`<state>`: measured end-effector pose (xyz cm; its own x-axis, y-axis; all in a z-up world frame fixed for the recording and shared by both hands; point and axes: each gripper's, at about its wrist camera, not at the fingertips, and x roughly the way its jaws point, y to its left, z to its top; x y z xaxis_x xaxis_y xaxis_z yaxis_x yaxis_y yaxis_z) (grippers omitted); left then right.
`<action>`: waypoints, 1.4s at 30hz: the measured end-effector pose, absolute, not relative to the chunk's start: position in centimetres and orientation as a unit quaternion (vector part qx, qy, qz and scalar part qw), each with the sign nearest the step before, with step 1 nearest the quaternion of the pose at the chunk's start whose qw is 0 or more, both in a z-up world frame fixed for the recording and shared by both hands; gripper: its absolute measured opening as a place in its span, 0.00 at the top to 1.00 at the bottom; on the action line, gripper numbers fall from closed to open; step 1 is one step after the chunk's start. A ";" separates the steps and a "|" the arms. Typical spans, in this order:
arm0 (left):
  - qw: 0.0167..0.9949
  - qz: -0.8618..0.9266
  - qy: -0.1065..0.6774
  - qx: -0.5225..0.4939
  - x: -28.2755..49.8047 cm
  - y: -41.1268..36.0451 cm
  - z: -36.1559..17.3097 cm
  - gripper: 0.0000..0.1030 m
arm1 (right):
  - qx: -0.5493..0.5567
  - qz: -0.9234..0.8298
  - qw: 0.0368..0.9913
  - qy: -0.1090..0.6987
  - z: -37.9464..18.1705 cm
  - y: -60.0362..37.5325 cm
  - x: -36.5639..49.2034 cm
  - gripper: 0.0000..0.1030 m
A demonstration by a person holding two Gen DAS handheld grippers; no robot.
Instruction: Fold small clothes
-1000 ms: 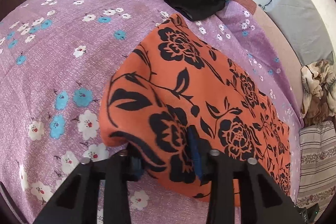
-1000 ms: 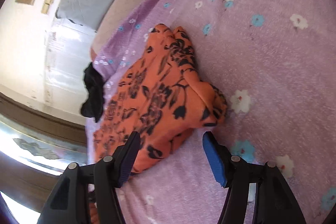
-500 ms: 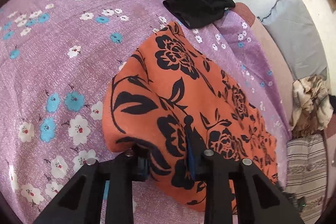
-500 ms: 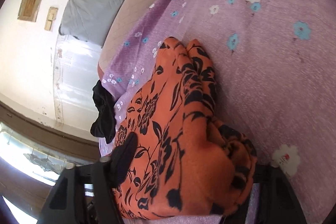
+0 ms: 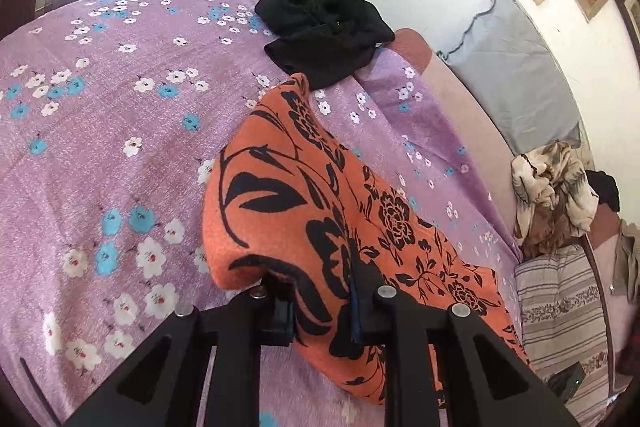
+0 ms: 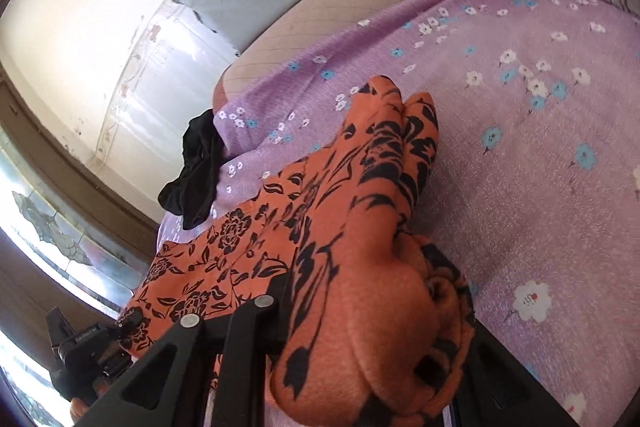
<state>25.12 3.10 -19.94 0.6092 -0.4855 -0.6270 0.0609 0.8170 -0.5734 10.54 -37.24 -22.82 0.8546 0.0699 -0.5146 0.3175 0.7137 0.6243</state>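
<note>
Purple flowered bedsheet carries the orange floral garment, whose long axis runs from the near fingers away toward the far black garment. Left gripper and right gripper are both closing, fingers pinching its near corners, cloth bunched between them.

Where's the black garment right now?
In the left wrist view the black garment lies crumpled at the far edge of the purple floral bedspread, just beyond the orange floral cloth tip, unheld.
</note>
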 end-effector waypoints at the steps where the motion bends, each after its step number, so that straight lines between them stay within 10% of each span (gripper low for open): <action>1: 0.858 -0.162 0.415 -0.257 24.6 3.4 -19.9 0.81 | 0.381 -0.072 0.884 0.260 -22.8 -37.3 9.9 0.80; 10: 0.825 -0.115 0.499 -0.239 25.2 3.7 -24.0 0.75 | 0.460 -0.079 0.818 0.337 -27.7 -38.4 7.7 0.77; 14: 0.816 -0.107 0.506 -0.258 25.7 3.7 -25.3 0.55 | 0.469 -0.080 0.803 0.358 -27.0 -38.2 7.2 0.69; 23: 0.830 -0.100 0.485 -0.257 25.9 3.5 -25.0 0.74 | 0.423 -0.045 0.822 0.378 -21.5 -36.2 3.4 0.48; 25: 0.831 -0.095 0.485 -0.254 26.0 3.4 -25.0 0.73 | 0.388 -0.010 0.842 0.374 -19.5 -35.3 5.5 0.48; 28: 0.827 -0.092 0.488 -0.262 26.3 3.2 -25.5 0.67 | 0.320 0.004 0.864 0.389 -17.8 -33.7 10.8 0.78; 42: 0.860 -0.130 0.443 -0.218 26.4 1.9 -23.1 0.78 | 0.274 0.025 0.831 0.484 -24.9 -29.8 22.0 0.81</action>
<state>26.42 1.90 -23.08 0.5735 -0.4174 -0.7049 0.0313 0.8710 -0.4903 22.03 -29.75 -24.88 0.5300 0.3073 -0.7904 0.2238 0.8483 0.4798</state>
